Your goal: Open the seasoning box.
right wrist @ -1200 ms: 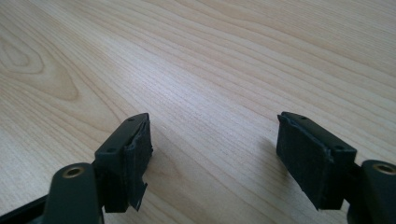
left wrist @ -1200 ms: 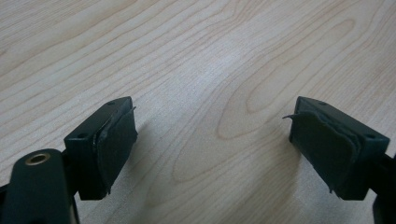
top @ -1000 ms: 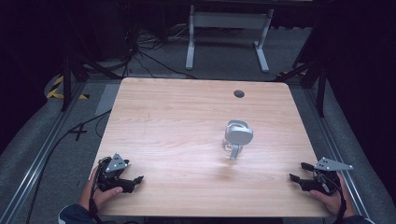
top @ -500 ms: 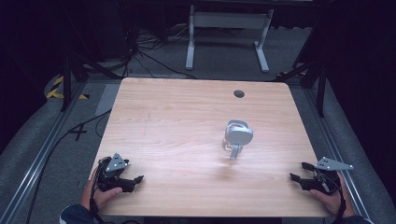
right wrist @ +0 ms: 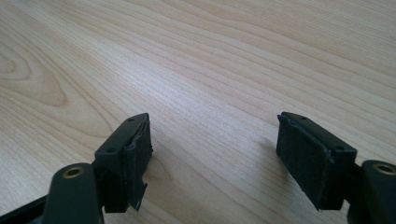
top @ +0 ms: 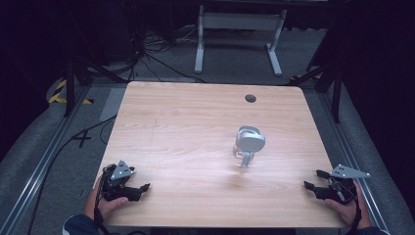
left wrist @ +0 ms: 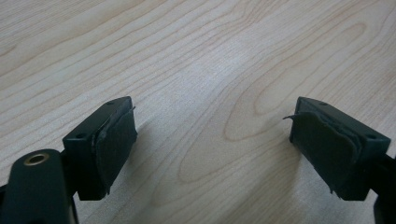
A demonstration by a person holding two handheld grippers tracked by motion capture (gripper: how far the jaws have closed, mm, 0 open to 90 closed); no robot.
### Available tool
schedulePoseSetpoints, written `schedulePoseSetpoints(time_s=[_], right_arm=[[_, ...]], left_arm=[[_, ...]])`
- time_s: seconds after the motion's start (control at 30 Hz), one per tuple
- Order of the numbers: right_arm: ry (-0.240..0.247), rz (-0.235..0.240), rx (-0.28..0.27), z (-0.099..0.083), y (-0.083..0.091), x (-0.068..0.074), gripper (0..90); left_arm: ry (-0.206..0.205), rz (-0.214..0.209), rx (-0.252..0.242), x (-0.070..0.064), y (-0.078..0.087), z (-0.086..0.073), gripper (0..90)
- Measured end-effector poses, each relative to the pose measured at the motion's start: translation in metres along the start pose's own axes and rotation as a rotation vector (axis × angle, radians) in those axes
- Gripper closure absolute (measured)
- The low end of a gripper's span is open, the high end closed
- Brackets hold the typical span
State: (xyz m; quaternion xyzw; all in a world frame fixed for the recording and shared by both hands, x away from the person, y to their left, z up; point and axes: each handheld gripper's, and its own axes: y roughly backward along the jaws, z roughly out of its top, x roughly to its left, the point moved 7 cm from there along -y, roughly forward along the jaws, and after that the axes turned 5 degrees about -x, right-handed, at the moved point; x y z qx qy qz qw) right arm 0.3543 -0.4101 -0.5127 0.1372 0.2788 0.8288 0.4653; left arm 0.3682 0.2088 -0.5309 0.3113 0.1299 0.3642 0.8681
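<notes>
Nothing looks started yet: the glass jar stands untouched right of the table's middle, while the 2 grippers, left gripper and right gripper, rest at the near corners well apart from it, jaws spread wide and empty.

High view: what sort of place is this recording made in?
Likely a lab or recording workspace: a bare wooden table on grey floor, loose cables behind it, a white metal stand, and dark surroundings.
</notes>
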Motion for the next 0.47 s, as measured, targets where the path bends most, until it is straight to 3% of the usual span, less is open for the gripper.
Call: schedulePoseSetpoints(time_s=[0.47], right_arm=[[-0.001, -0.005, 0.003, -0.0001, 0.0004, -0.0004, 26.4]], left_arm=[[0.001, 0.004, 0.000, 0.0001, 0.0000, 0.0000, 14.7]])
